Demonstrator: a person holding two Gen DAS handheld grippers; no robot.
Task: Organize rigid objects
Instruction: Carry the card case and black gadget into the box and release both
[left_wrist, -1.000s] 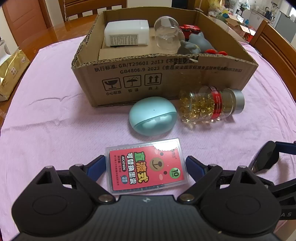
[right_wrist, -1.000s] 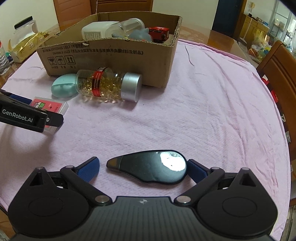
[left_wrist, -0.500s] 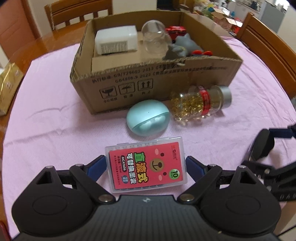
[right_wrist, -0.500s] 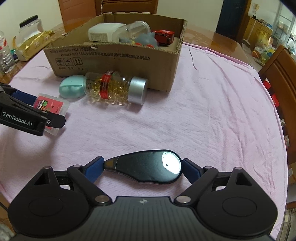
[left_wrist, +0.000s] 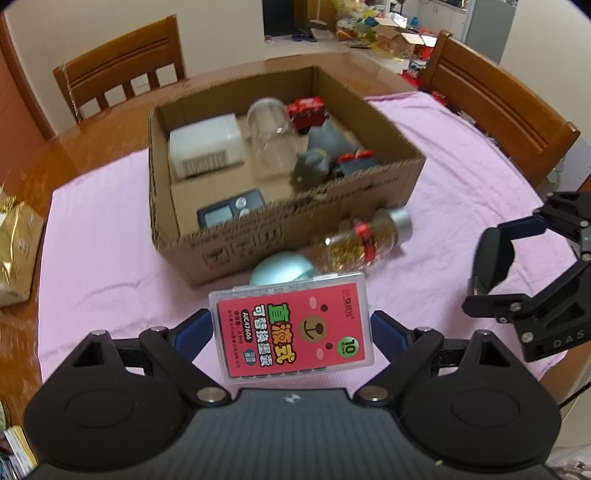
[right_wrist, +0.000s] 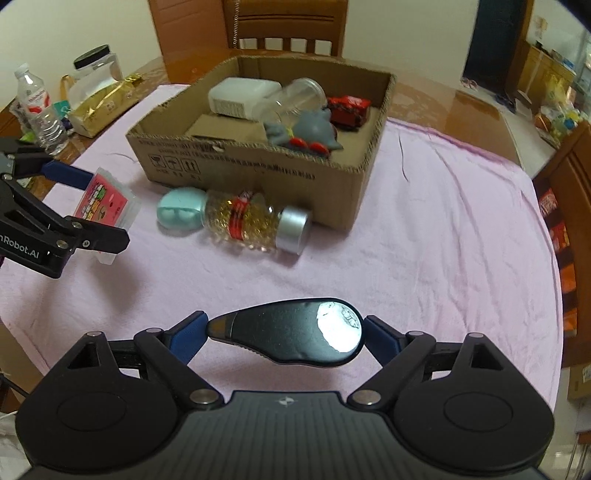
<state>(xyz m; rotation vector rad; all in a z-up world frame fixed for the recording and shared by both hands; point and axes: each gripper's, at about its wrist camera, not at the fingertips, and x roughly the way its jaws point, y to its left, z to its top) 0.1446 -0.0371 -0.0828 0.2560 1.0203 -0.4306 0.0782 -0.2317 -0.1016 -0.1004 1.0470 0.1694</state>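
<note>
Now we hold a clear plastic case (left_wrist: 291, 328) with a pink label in our left gripper (left_wrist: 291, 330), its blue pads pressed to the case's two short sides, the case lifted clear of the pink cloth (left_wrist: 110, 266). In our right gripper (right_wrist: 286, 334) we clamp a dark teardrop-shaped object (right_wrist: 291, 334), tip against one pad, round end against the other. Just beyond the left gripper lie a mint-green egg-shaped case (left_wrist: 282, 267) and a bottle of golden capsules (left_wrist: 364, 240) on its side, both beside the front wall of a cardboard box (left_wrist: 236, 251). Inside the box we see a white block (left_wrist: 205, 147), a clear jar (left_wrist: 271, 134), a grey toy (left_wrist: 321, 155) and a red toy car (left_wrist: 306, 110). Wooden chairs (left_wrist: 122, 74) stand beyond the table (left_wrist: 74, 155).
</note>
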